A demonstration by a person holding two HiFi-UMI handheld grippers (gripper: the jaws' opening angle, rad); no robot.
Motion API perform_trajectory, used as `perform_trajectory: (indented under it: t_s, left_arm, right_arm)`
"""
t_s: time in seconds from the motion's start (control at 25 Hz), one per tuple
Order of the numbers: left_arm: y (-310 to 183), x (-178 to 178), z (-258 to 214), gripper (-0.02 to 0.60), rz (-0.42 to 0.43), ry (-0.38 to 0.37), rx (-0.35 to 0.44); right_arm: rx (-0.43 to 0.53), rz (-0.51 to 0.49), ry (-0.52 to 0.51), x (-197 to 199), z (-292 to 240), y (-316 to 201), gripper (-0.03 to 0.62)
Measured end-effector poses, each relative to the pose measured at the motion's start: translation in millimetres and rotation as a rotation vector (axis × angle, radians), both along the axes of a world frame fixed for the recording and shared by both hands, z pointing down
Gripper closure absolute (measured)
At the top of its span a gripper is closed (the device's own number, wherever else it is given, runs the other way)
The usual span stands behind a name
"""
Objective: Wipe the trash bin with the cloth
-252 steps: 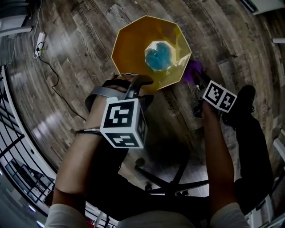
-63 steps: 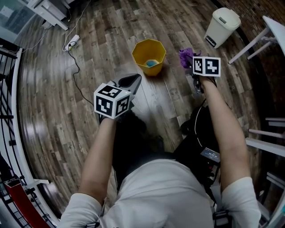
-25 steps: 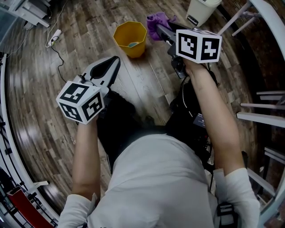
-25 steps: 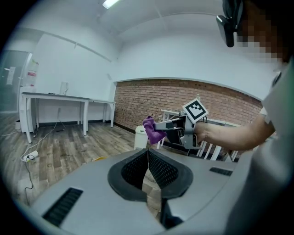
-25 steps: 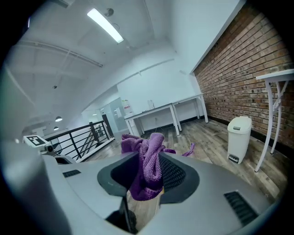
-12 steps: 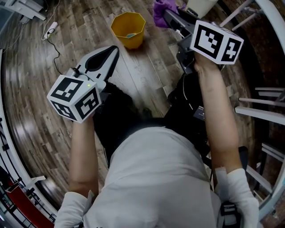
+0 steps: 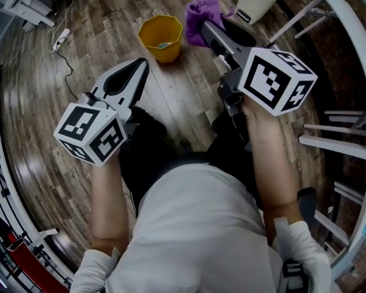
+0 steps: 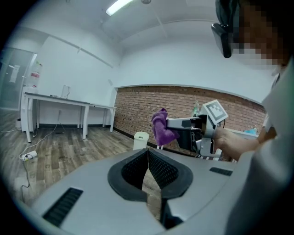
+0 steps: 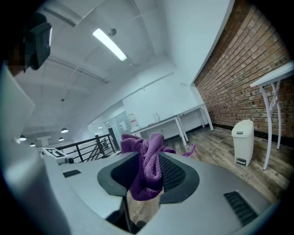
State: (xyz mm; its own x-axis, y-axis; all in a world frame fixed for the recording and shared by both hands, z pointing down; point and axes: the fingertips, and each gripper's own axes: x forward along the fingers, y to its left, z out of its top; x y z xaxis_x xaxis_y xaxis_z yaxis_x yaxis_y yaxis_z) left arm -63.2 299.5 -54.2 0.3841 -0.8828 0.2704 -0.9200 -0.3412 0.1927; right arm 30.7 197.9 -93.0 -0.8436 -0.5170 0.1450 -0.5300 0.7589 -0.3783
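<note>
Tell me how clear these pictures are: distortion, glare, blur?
Head view: dim, floor planks bow toward the edges, yellow bin sharp. Left gripper view: dark round corners, ceiling light overexposed. Right gripper view: brick wall curves, purple cloth sharp.

A bare workroom: brick wall (image 8: 133, 110), long white tables (image 8: 59, 97), plank floor (image 7: 183, 86).

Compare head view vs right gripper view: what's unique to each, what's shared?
Head view only: the yellow trash bin on the floor with something blue inside, and the power strip.
Right gripper view only: the ceiling light, the black railing and the white tables along the wall.
Both: the purple cloth pinched in the right gripper, and the white pedal bin.
</note>
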Motion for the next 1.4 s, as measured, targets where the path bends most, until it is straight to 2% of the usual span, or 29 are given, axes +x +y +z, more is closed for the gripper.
perform_trajectory:
  t_s: [0.16,0.44,0.64,0.96,1.4]
  left_arm:
    - [4.8,10.0,5.9,0.577,0.01,-0.007,-0.008]
    - [10.9,17.1,20.8,0.575,0.002,0.018,-0.028]
    - [22.4,15.6,36.1,0.575,-0.02,0.032,-0.048]
    - [33.1,25.4,49.2,0.575,0.01,0.019,-0.067]
    - [32.3,35.6,40.6,0.577,0.03,0.022,-0.067]
  right_arm:
    - [0.042,-0.023,0.046,-20.1,22.7,39.3,0.462]
    - [-0.032,-0.019,0.114,-17.8,81.4,68.5,0.462]
    - [-0.005,-0.027,0.136,-12.7,85.5,75.4,0.464]
    - [-0.008,-0.013,0.165,9.0,97.0,85.5,0.464]
    - [-0.011,-0.011,0.19,13.8,105.4,89.5,0.464]
